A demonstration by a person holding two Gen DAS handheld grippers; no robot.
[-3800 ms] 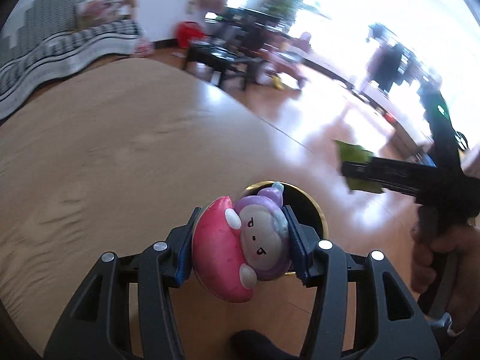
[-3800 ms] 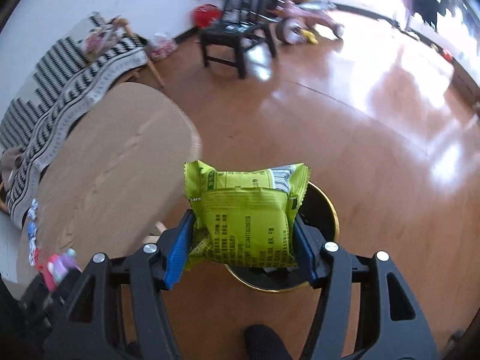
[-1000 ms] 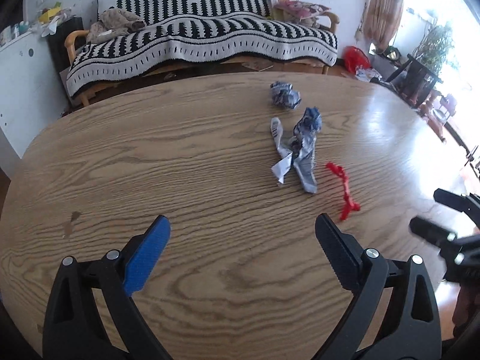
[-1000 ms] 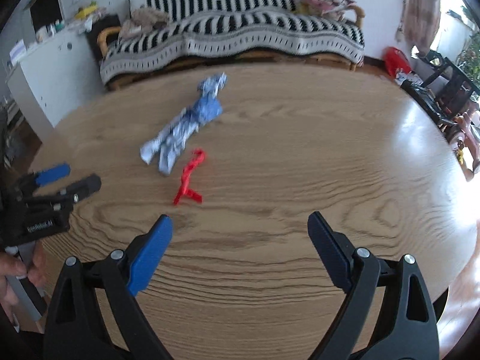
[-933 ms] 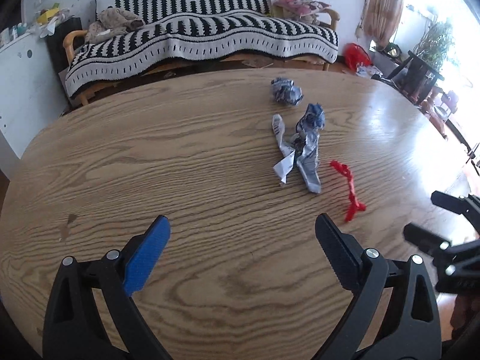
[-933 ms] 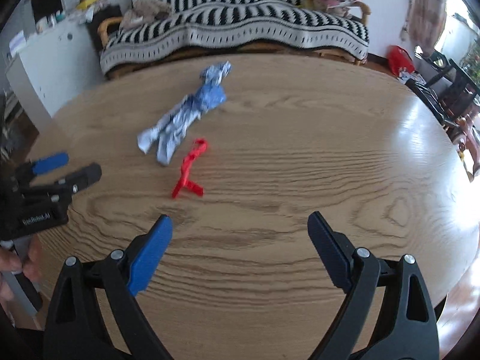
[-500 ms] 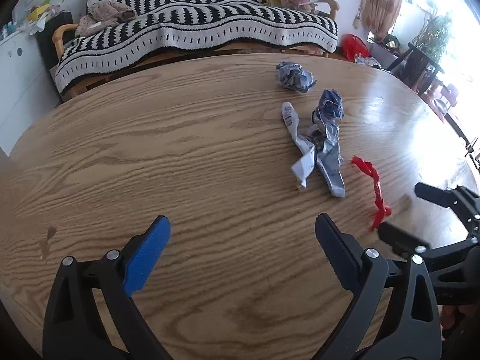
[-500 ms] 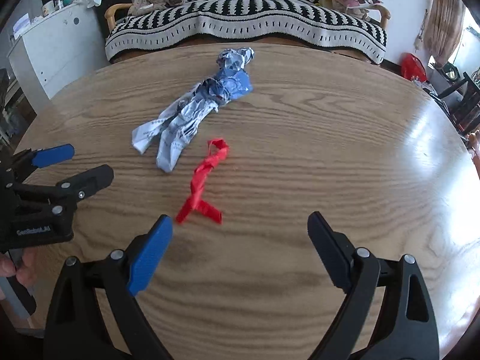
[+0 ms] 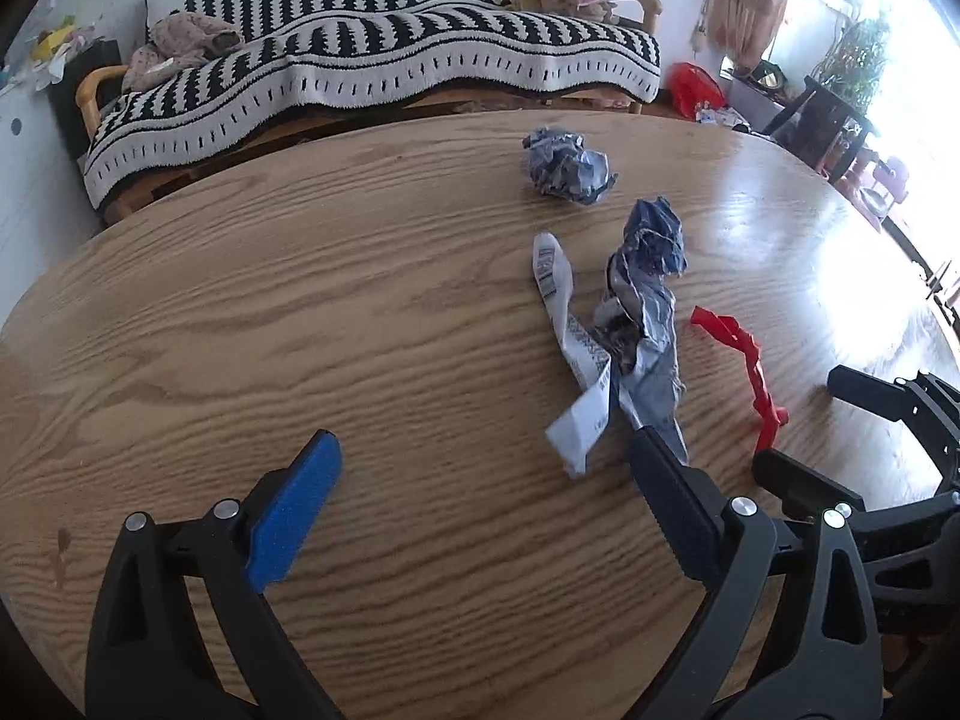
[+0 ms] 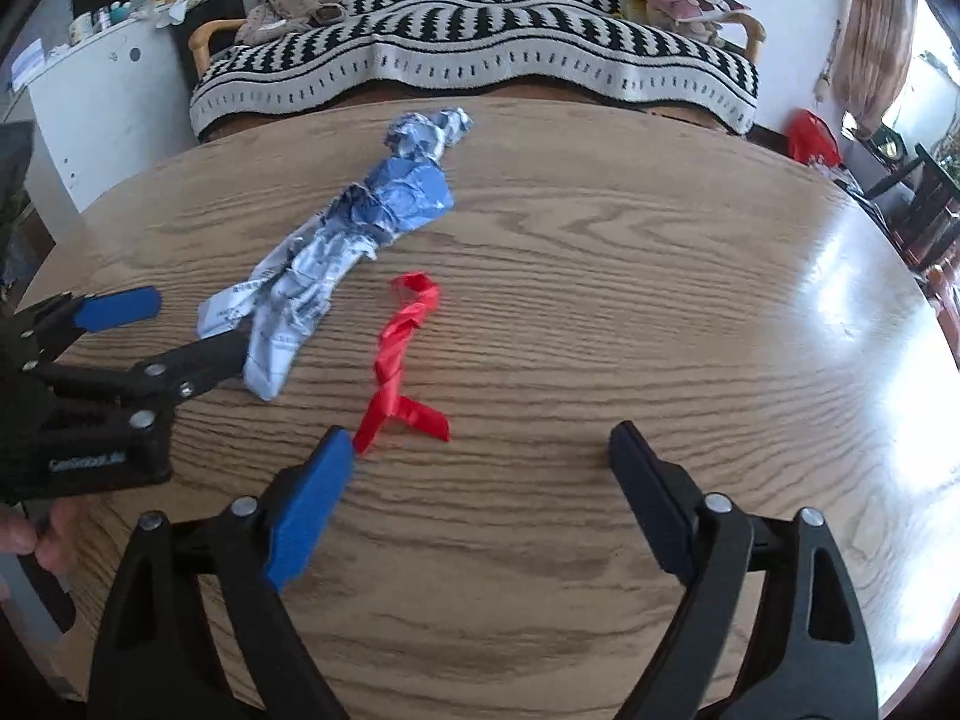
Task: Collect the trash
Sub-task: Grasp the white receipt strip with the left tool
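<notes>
On the oval wooden table (image 9: 300, 312) lie a crumpled blue-grey paper ball (image 9: 567, 173), a long twisted blue-and-white wrapper (image 9: 624, 324) and a red twisted plastic strip (image 9: 747, 369). My left gripper (image 9: 480, 468) is open and empty, its right finger close to the wrapper's near end. My right gripper (image 10: 480, 450) is open and empty, with the red strip (image 10: 402, 354) just ahead of its left finger. The wrapper (image 10: 342, 246) and the left gripper (image 10: 174, 336) show in the right wrist view; the right gripper (image 9: 810, 426) shows at the left wrist view's right edge.
A sofa with a black-and-white striped blanket (image 9: 372, 66) stands behind the table. A white cabinet (image 10: 90, 96) is at the left. A black chair (image 9: 822, 120) and a red bag (image 9: 693, 87) are on the floor to the right.
Both grippers let go of the toy and the green packet earlier and now face the table. Over the last second both moved forward toward the wrapper and the red strip.
</notes>
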